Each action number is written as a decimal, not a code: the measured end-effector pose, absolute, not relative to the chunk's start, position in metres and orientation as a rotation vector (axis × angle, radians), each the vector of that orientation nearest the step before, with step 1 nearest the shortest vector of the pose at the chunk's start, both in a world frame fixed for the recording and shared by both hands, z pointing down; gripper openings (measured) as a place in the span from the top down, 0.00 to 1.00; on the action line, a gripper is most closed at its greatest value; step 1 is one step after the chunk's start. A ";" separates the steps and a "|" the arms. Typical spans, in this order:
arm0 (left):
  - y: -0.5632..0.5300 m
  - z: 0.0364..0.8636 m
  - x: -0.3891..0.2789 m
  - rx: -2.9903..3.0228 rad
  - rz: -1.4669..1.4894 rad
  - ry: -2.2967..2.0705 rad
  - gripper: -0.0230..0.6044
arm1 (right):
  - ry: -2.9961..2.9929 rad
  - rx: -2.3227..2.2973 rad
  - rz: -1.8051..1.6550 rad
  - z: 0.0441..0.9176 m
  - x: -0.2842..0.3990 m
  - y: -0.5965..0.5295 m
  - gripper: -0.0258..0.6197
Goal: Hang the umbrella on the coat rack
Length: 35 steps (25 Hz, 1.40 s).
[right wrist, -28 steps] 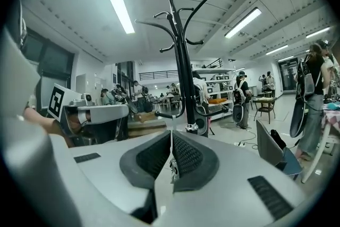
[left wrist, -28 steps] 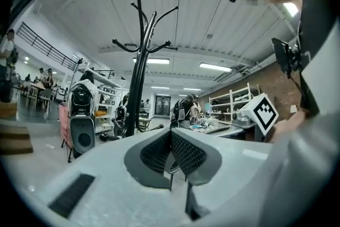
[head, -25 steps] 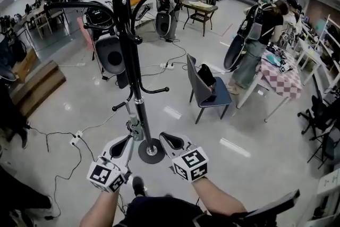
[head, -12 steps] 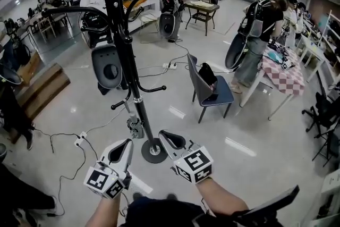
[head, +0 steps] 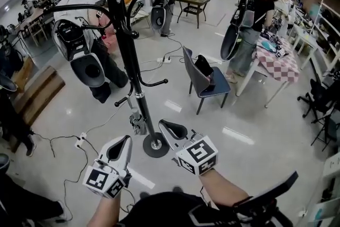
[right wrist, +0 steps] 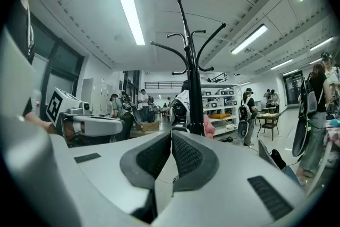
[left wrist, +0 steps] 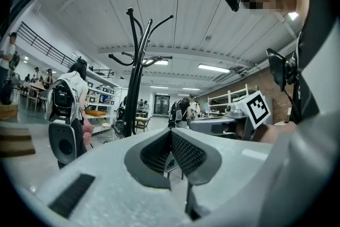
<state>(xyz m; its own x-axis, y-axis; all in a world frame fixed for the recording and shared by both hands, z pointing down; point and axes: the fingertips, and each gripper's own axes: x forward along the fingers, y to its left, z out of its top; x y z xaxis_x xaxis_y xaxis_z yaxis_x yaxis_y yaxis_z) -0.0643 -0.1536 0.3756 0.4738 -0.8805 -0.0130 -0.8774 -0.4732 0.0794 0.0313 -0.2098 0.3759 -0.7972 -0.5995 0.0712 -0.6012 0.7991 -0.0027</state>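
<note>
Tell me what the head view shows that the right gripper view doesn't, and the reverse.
Head view only: the coat rack's round base on the floor, and the right gripper from above. Right gripper view only: the rack's top prongs, the ceiling light, and its jaws meeting with nothing between them. Both: the rack's pole, the left gripper, the blue chair.

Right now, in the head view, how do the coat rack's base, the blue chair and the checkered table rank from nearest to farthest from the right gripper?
1. The coat rack's base, on the floor just left of the right gripper.
2. The blue chair, further ahead and slightly right.
3. The checkered table, farthest, at the room's right side.
</note>
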 end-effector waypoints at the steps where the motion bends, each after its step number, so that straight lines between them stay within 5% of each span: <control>1: -0.151 0.374 -0.067 2.645 -0.076 -1.577 0.95 | -2.916 0.983 0.041 0.373 0.029 -0.208 0.94; 35: -0.137 0.368 -0.117 2.675 -0.068 -1.586 0.95 | -2.845 1.122 0.016 0.368 -0.001 -0.195 0.95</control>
